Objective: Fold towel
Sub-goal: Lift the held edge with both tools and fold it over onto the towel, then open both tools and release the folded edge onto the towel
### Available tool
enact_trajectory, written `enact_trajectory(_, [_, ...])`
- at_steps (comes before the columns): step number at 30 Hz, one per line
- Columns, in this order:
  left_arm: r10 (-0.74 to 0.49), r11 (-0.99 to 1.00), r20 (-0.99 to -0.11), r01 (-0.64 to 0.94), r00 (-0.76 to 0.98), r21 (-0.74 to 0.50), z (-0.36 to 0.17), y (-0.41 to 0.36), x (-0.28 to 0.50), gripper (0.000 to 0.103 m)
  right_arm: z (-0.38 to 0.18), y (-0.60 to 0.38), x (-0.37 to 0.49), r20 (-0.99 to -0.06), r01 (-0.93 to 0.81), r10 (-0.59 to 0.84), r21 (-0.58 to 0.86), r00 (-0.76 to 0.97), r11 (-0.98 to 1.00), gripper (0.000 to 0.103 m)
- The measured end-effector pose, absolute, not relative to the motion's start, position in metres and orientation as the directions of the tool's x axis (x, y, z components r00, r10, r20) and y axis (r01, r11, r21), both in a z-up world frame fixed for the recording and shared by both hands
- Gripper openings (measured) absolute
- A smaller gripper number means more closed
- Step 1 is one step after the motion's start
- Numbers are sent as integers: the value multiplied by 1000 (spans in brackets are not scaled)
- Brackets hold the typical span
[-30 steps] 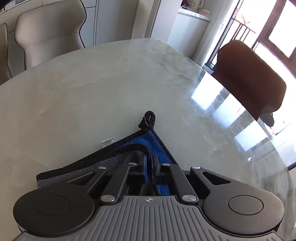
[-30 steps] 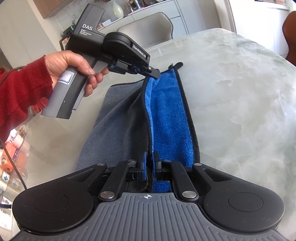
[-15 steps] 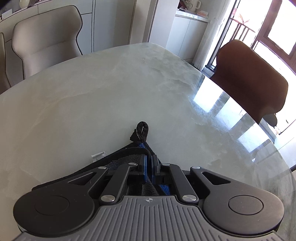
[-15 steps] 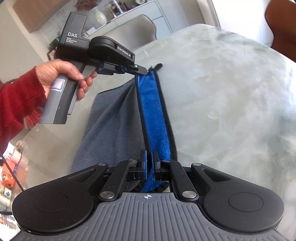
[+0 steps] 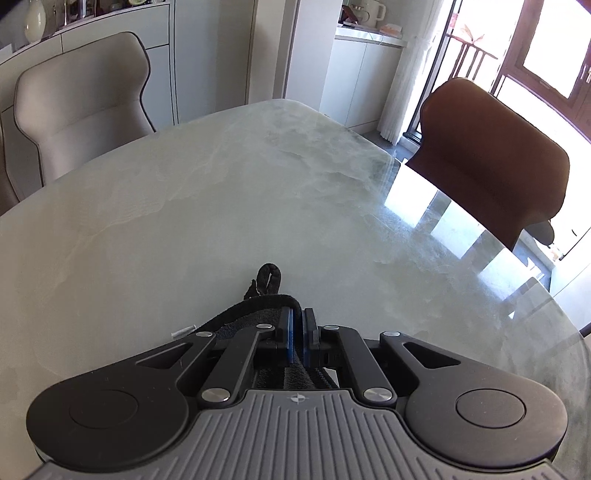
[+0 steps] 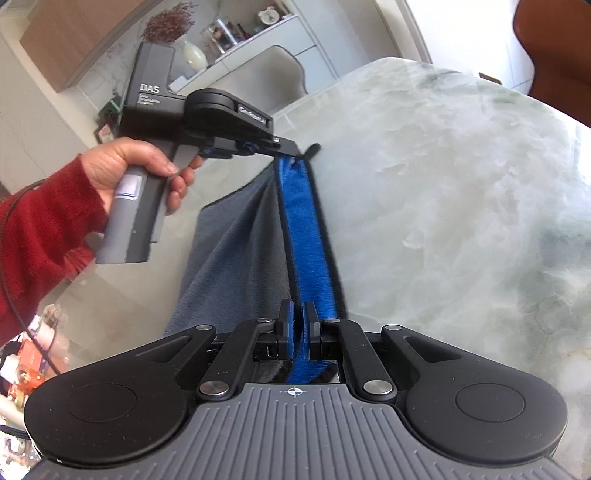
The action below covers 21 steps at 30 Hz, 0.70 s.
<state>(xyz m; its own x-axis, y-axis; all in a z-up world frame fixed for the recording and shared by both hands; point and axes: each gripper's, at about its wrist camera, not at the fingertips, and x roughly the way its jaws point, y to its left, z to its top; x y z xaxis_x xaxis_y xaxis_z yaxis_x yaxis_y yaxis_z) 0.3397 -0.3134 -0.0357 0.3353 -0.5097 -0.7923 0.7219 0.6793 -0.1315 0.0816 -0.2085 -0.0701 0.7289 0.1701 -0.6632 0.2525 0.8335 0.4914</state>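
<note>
The towel [image 6: 236,236] is grey on one face and blue [image 6: 306,240] on the other, with a black hem. It hangs stretched between both grippers above the marble table [image 6: 443,192]. My right gripper [image 6: 298,314] is shut on the near corner. The left gripper [image 6: 291,149], held by a hand in a red sleeve, is shut on the far corner beside the black hanging loop [image 6: 313,149]. In the left wrist view my left gripper [image 5: 297,320] pinches the hem, with the loop [image 5: 269,277] sticking out ahead and only a bit of towel [image 5: 240,321] showing.
A beige chair [image 5: 81,122] stands at the table's far left edge and a brown chair [image 5: 491,162] at its right edge. White cabinets [image 5: 362,74] and a bright window line the back. A shelf with jars [image 6: 229,33] sits behind the left hand.
Both grippers have carried the towel edge across, so the blue strip has narrowed and more grey face shows. In the left wrist view the towel has slid almost under the gripper.
</note>
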Motion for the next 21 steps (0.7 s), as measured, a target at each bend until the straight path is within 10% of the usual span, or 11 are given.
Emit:
enact_trajectory(8, [-480,678,-813,727,331,-104,-49,-323,336,11,-75,-212,75,-690,272,171,484,703,832,5])
enact_trajectory(15, [-544,664,-744,741,388,-99,-27,-305,325,56,-66,-208,78,-681,249,164,465,714,849,7])
enact_trajectory(21, [-558,682,-721,721,411,-118,-30,-269,315,62,-59,-191,90,-633,103,241,456,735,884,10])
